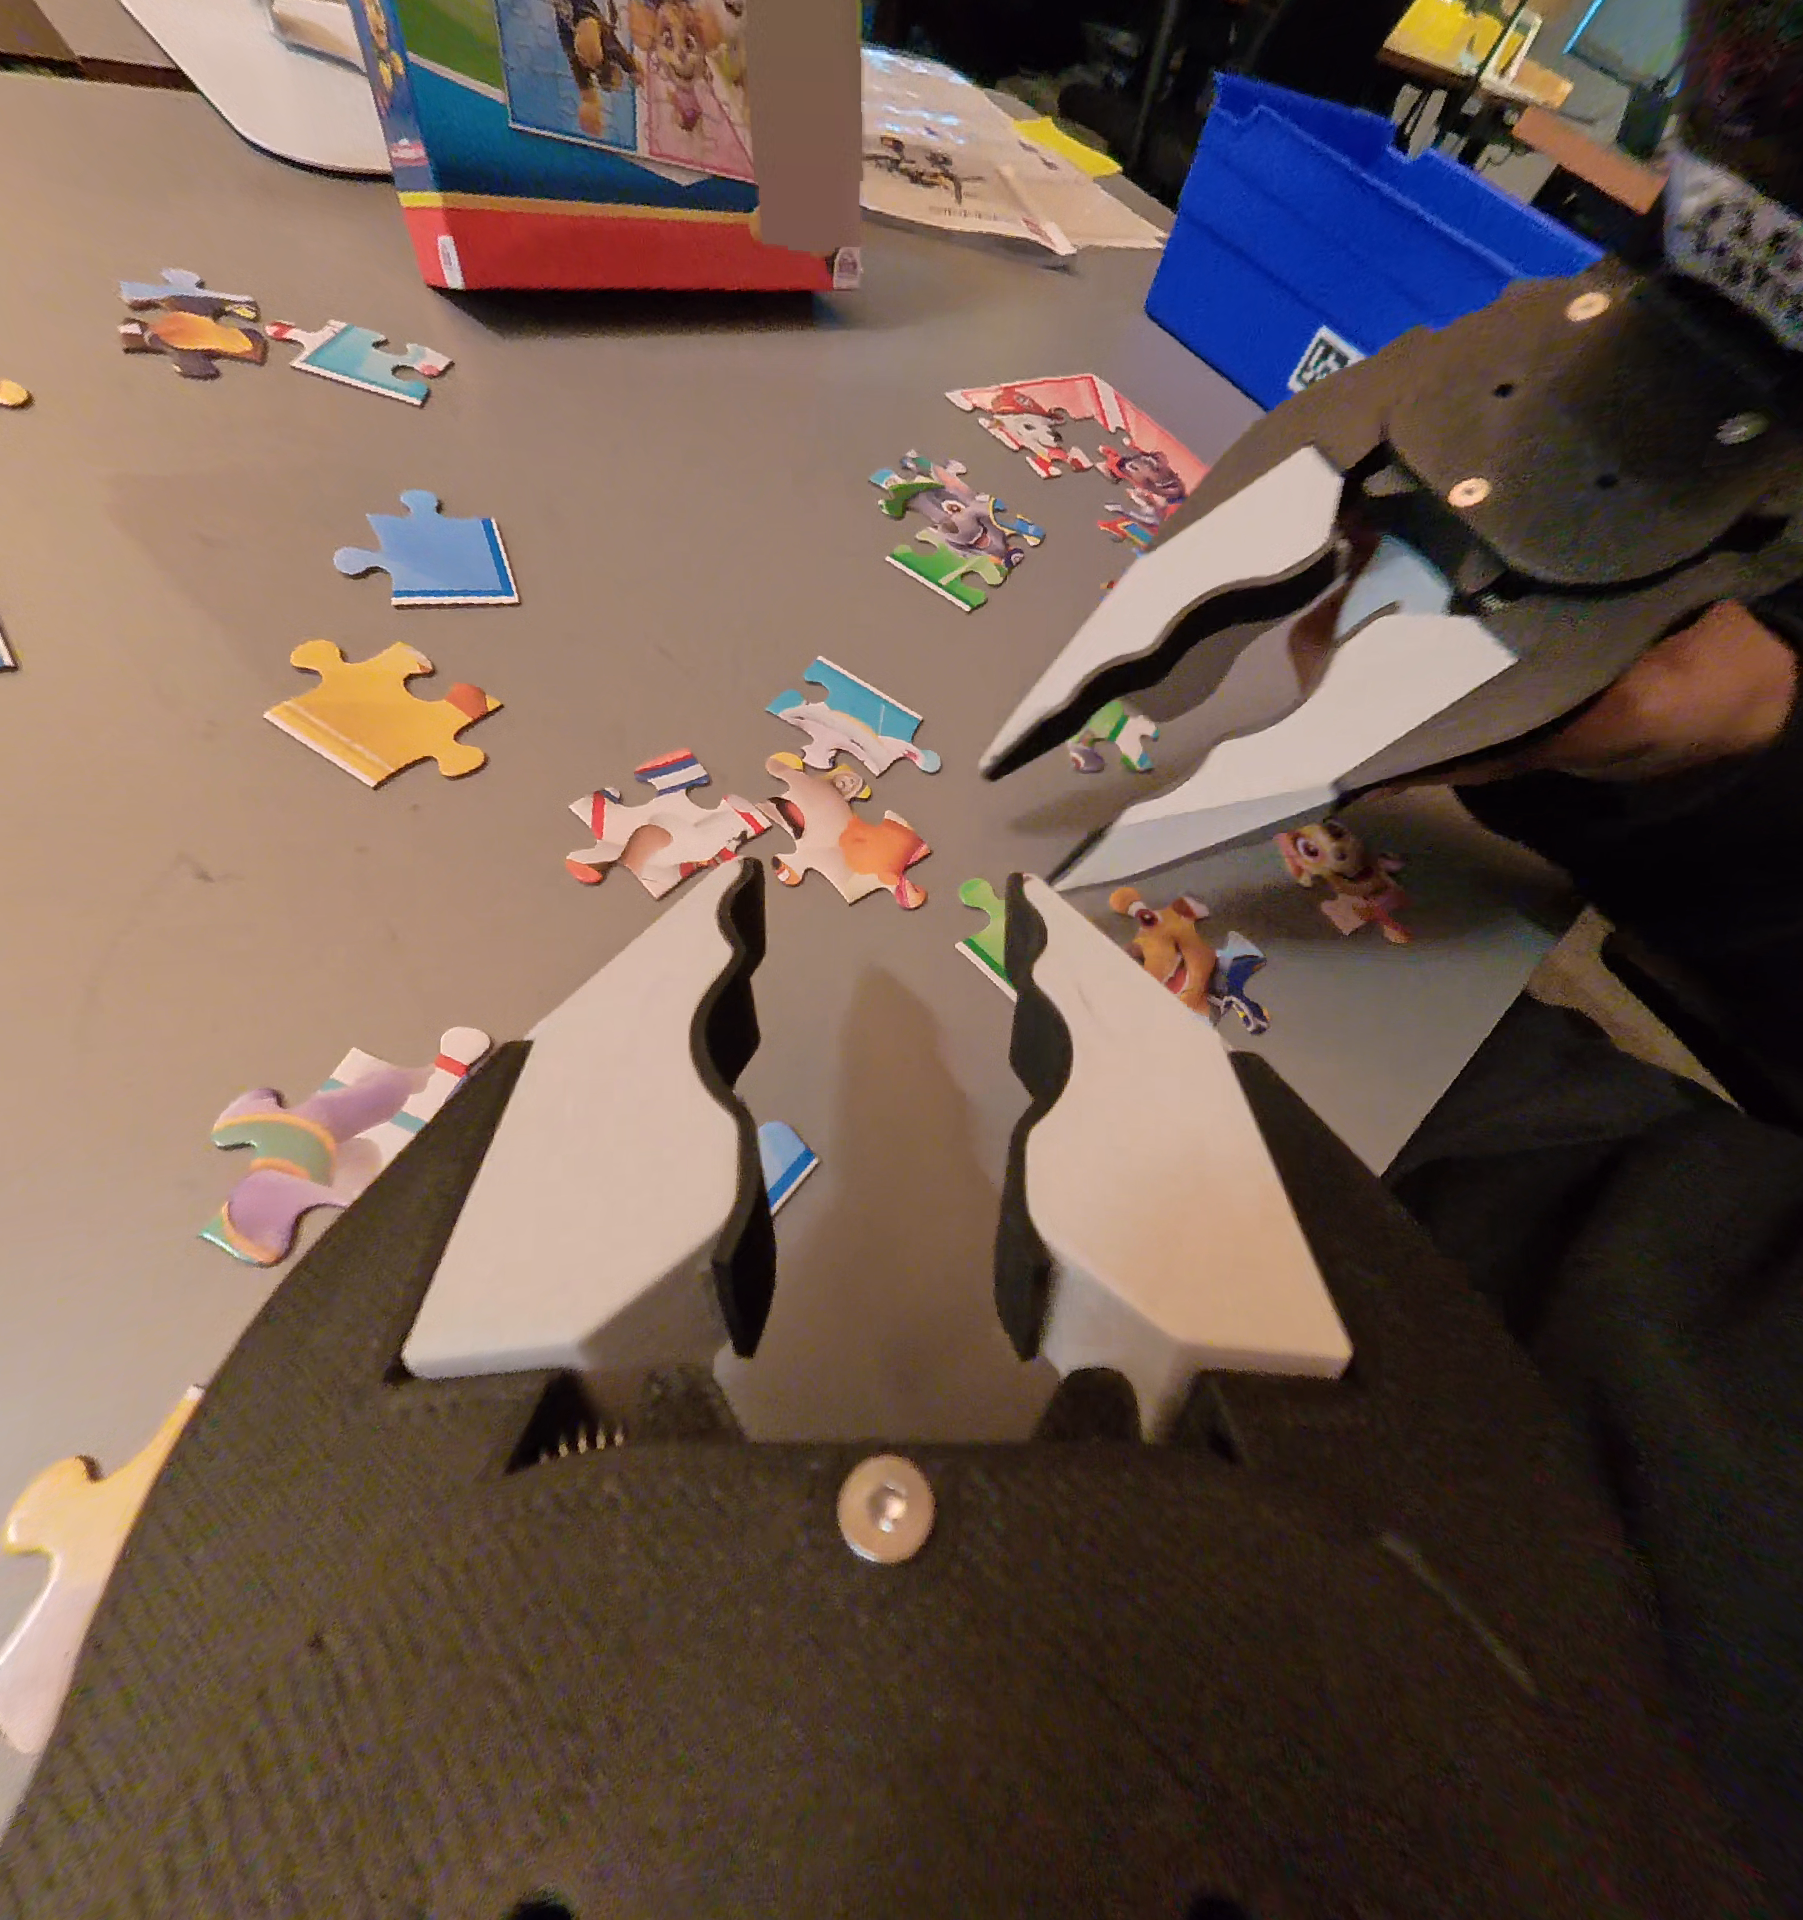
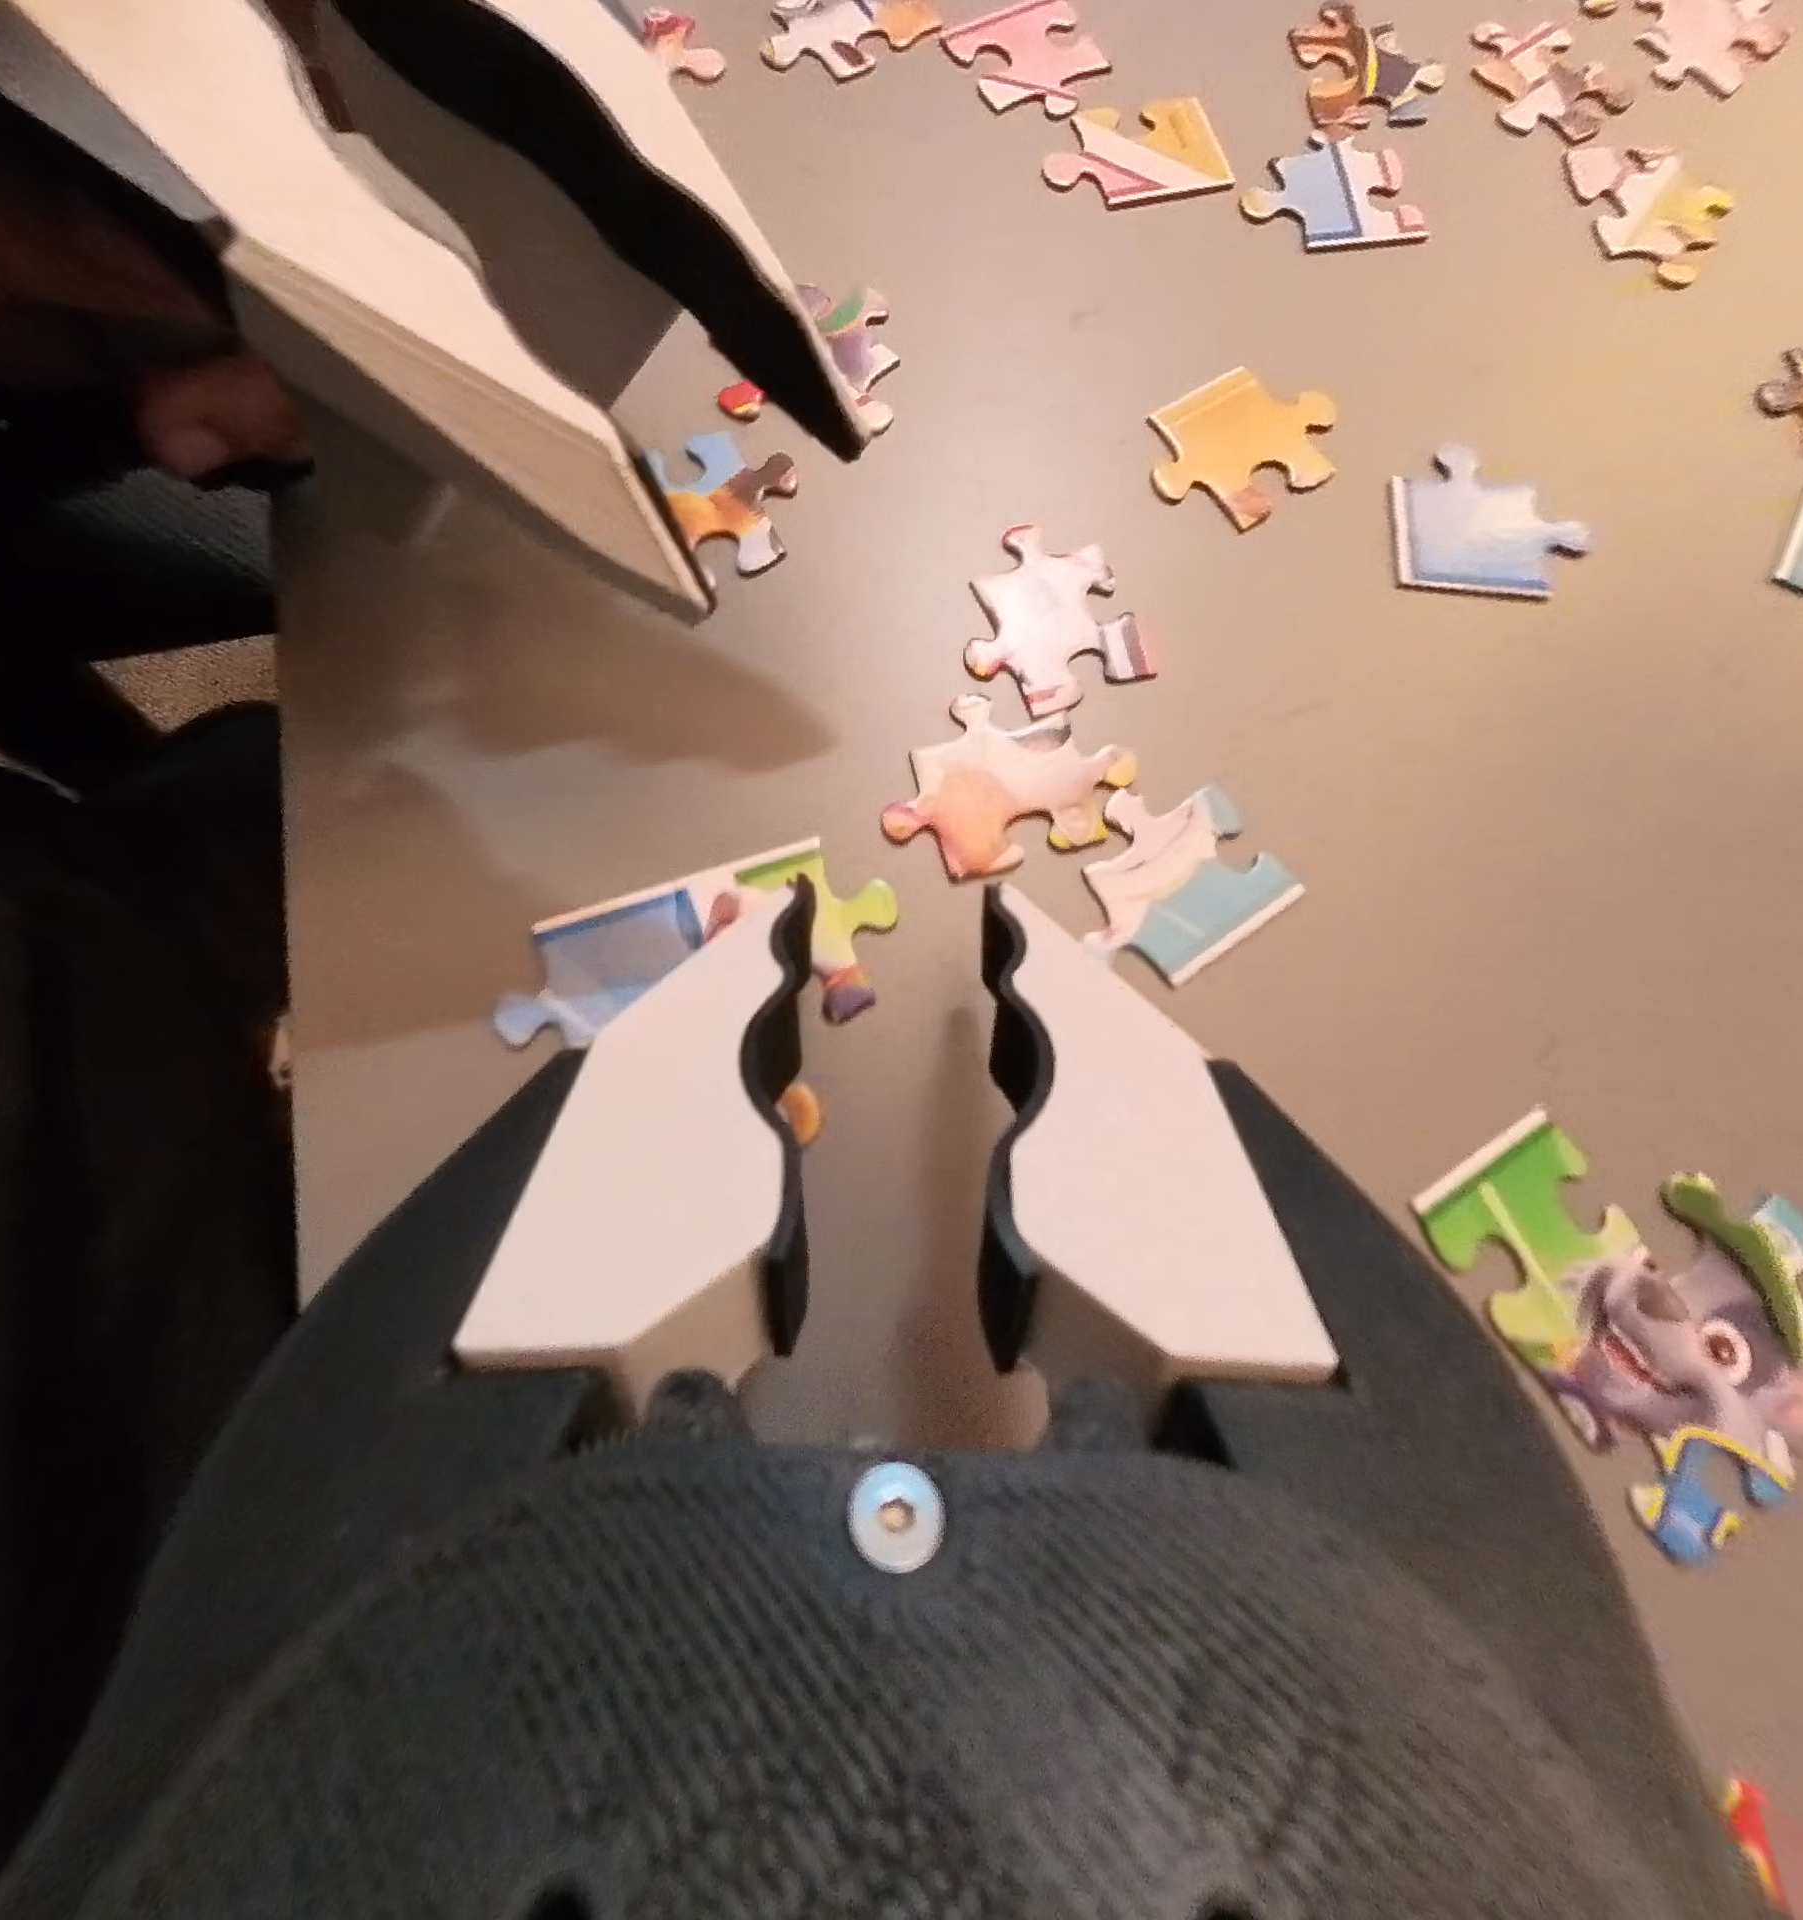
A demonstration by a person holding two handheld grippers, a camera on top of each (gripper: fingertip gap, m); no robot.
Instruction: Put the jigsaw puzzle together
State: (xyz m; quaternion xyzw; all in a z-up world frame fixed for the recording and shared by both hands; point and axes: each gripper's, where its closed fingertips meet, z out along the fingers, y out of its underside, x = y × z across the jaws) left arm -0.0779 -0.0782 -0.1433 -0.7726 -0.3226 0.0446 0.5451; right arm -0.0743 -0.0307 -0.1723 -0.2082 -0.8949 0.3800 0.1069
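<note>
Left wrist: orange-white puzzle piece (image 1: pixel 847 831) just beyond open, bare gripper (image 1: pixel 881 883).

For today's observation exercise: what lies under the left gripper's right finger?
A green puzzle piece pokes out from under that finger; the rest of it is covered.

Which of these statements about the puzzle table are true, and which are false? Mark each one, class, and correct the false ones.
1. Loose puzzle pieces lie scattered on the grey table. True.
2. The left gripper grips a yellow puzzle piece. False: its jaws are open and empty; the yellow piece lies apart on the table.
3. A blue bin stands at the table's far edge. True.
4. The puzzle box lies flat. False: it stands upright.
5. The right gripper holds nothing. True.
</note>
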